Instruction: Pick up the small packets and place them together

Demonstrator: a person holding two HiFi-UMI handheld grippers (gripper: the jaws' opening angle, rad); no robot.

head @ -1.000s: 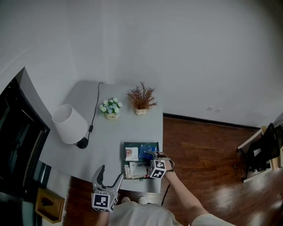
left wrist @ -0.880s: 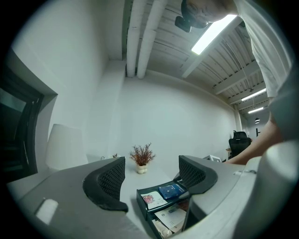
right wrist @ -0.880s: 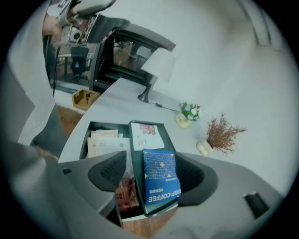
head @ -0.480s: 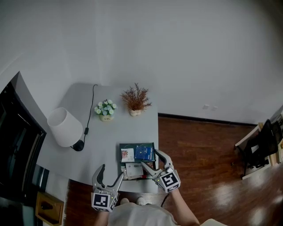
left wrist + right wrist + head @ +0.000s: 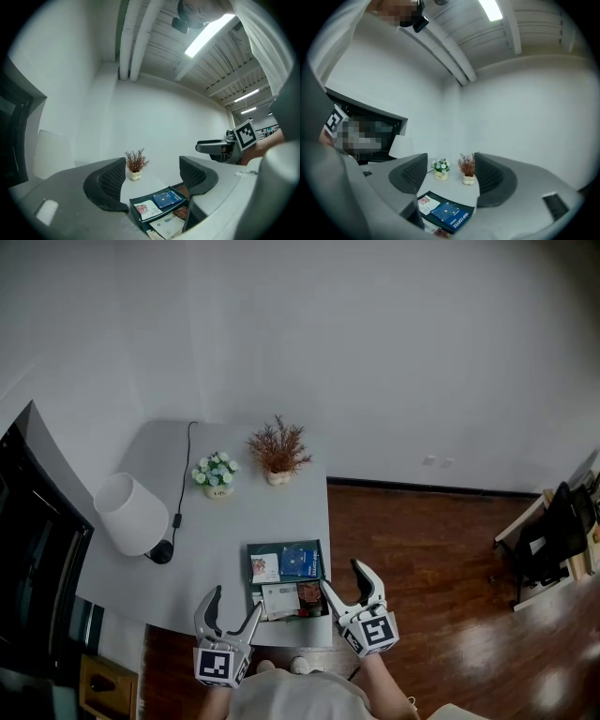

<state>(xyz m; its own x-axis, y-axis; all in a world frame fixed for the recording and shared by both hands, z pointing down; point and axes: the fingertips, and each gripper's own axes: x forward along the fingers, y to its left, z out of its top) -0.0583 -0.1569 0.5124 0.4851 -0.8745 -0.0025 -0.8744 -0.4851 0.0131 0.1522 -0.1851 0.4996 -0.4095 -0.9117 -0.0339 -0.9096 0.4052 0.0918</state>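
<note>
A dark tray [image 5: 287, 546] lies at the grey table's near right corner. It holds a white pictured packet [image 5: 264, 567] and a blue packet [image 5: 300, 562]; nearer me lie a plain white packet [image 5: 280, 600] and a red-brown packet [image 5: 309, 594]. My left gripper [image 5: 234, 605] hangs open and empty off the table's near edge, left of the tray. My right gripper [image 5: 344, 577] is open and empty, raised just right of the tray; its jaws have just closed slightly. The left gripper view frames the blue packet [image 5: 166, 198] between its fingers. In the right gripper view the blue packet [image 5: 452, 214] lies below.
A white lamp [image 5: 131, 515] with a black cable stands at the table's left. A small flower pot [image 5: 215, 474] and a dried plant [image 5: 276, 451] stand at the back. Wooden floor [image 5: 422, 549] drops off right of the table. A dark screen [image 5: 37, 549] is at far left.
My right gripper has lifted away from the packets in the tray, rolled upright and pulled back to the tray's right side, empty. The left gripper has hardly moved.
</note>
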